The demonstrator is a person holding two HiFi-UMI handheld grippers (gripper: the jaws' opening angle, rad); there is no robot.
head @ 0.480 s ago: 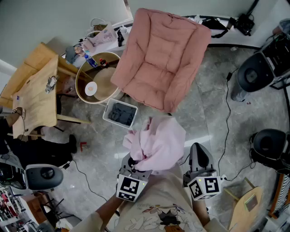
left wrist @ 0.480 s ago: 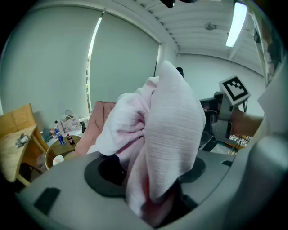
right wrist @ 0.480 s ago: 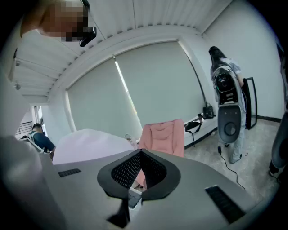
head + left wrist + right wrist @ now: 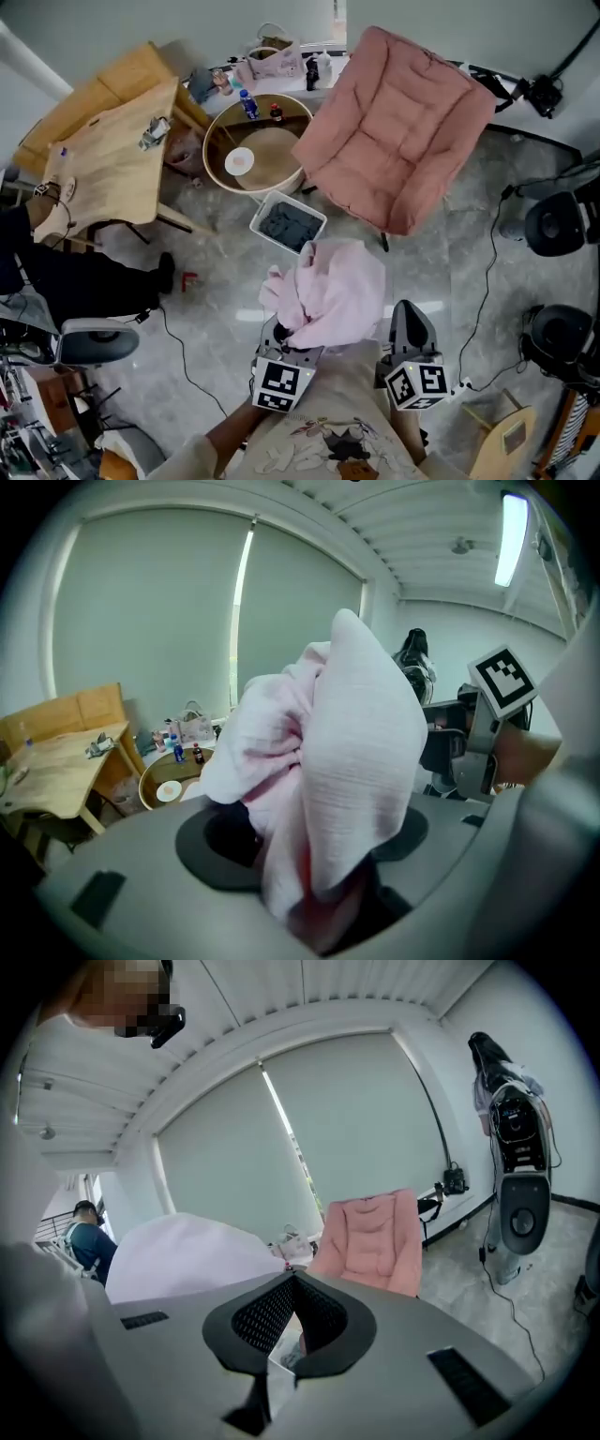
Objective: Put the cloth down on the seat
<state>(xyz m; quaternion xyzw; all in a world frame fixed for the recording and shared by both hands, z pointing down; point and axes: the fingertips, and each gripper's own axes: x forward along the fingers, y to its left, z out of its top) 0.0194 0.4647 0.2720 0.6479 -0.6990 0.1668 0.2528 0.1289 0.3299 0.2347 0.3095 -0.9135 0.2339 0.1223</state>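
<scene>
Marble floor (image 4: 216, 309), pink chair seat (image 4: 398, 141) well ahead of both jaws; left gripper (image 4: 289, 339) jaws clamped on bunched pink cloth (image 4: 333, 291) piled above them, right gripper (image 4: 412, 328) jaws together, empty; likely risk: an early release would drop cloth short onto floor.

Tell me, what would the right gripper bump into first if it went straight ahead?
Probably the pink chair, which sits ahead and a little right of the right gripper. The way there looks free, but depth is hard to judge, so the floor might come first.
</scene>
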